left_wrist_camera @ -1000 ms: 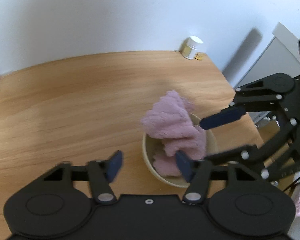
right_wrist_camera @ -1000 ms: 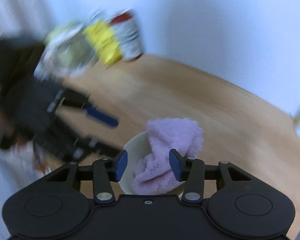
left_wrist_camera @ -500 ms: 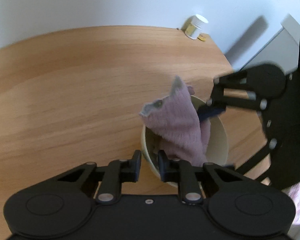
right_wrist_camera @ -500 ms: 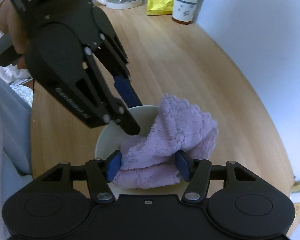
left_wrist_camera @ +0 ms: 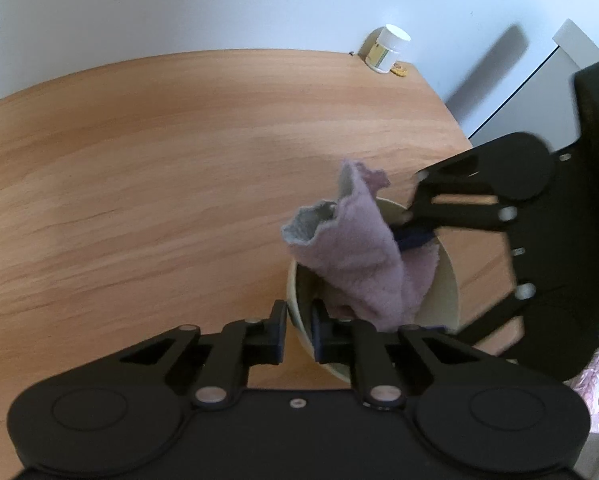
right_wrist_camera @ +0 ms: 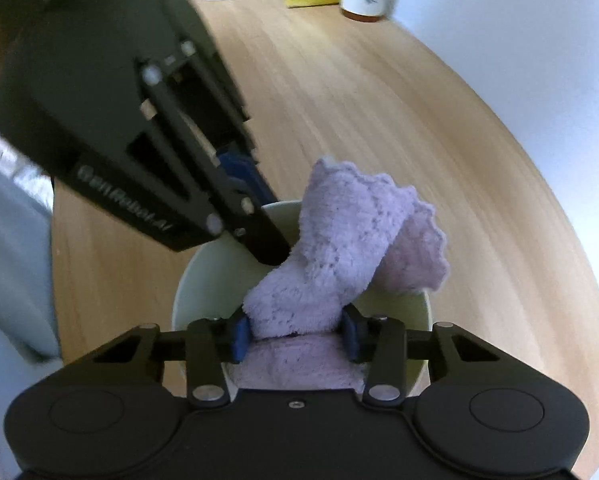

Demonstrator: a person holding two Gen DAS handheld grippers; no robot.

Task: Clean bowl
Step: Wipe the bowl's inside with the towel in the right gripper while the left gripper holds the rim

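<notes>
Left tool: the black two-finger left tool (left_wrist_camera: 299, 326) is pinched on the near wall of the pale cream round bowl (left_wrist_camera: 447, 280), one finger outside the rim and one inside; a second ago its fingers stood wide apart just short of the bowl, and half a second ago they were already closing on the rim.
Right tool: the black right tool (right_wrist_camera: 295, 334) with blue pads pinches the fluffy lilac cloth (right_wrist_camera: 339, 248) between its fingers; a second ago the fingers were spread around the cloth without gripping it.
Bowl: it sits on the light wooden counter (left_wrist_camera: 159, 160) near the counter's right edge, braced by the left tool.
Cloth: the gripped part is down inside the bowl, and a loose flap stands up above the far rim.
Meaning for the task: both grasps look set, one steadying and one wiping, so I judge the wipe is just starting; most of the inner wall has yet to be rubbed.
Hidden: the bowl's floor lies under the cloth, so any dirt there cannot be judged.
Cut off: the bowl's near rim disappears behind each tool's body.
Hard to make out: the left tool seen from the right wrist is blurred; the white-capped jar (left_wrist_camera: 387, 52) and the items at the far counter end are too small or cropped to identify.
</notes>
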